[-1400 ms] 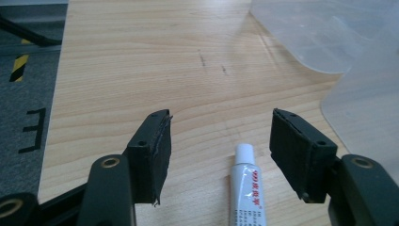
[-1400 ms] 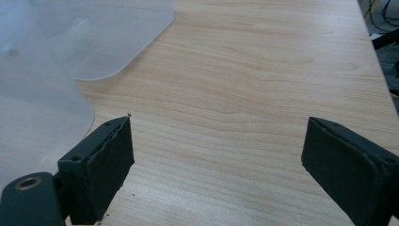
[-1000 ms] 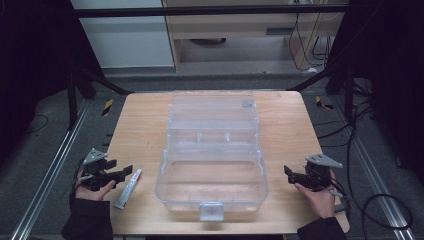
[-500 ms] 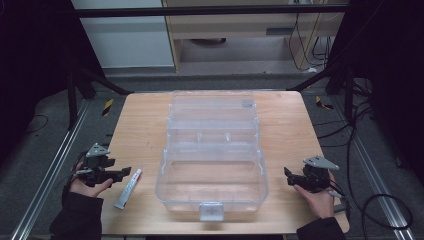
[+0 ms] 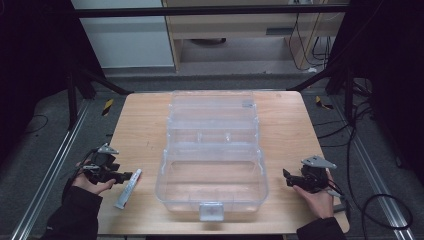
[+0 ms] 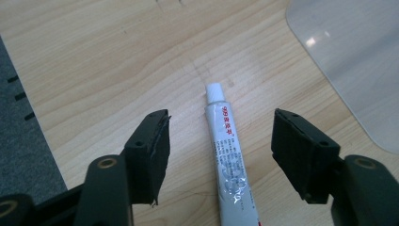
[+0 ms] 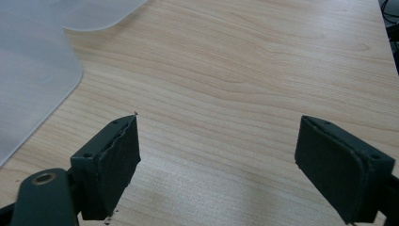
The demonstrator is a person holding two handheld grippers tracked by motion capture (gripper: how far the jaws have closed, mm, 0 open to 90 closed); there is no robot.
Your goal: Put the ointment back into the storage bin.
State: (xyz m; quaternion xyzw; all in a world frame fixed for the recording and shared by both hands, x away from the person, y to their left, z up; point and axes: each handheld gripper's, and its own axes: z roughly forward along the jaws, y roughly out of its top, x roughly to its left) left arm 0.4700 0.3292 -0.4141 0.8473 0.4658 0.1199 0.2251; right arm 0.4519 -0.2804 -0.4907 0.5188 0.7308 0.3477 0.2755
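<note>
**Both grippers open, tube lying between the left jaws**

A person stood at the near edge of a wooden tabletop (image 5: 145,125) with 1 gripper in each hand. A clear plastic box (image 5: 212,150) with its lid swung open sat in the middle of the tabletop, a grey latch at its near wall.

The left gripper (image 5: 122,176) hung low at the near left side, its jaws spread wide and pointing toward the box. In the left gripper view, a white tube (image 6: 228,155) with red print lay flat on the wood in the gap between the 2 jaws, its white cap aimed away from the hand. Neither jaw touched it. From above, the tube (image 5: 128,188) lay just left of the box, apart from the box wall, slightly aslant to the table edge.

The right gripper (image 5: 287,177) was held at the near right side, well apart from the tube, with its jaws also spread and nothing between them but bare wood. In the right gripper view, the rounded corner of the clear box (image 7: 33,70) showed off to the left of those jaws.
</note>
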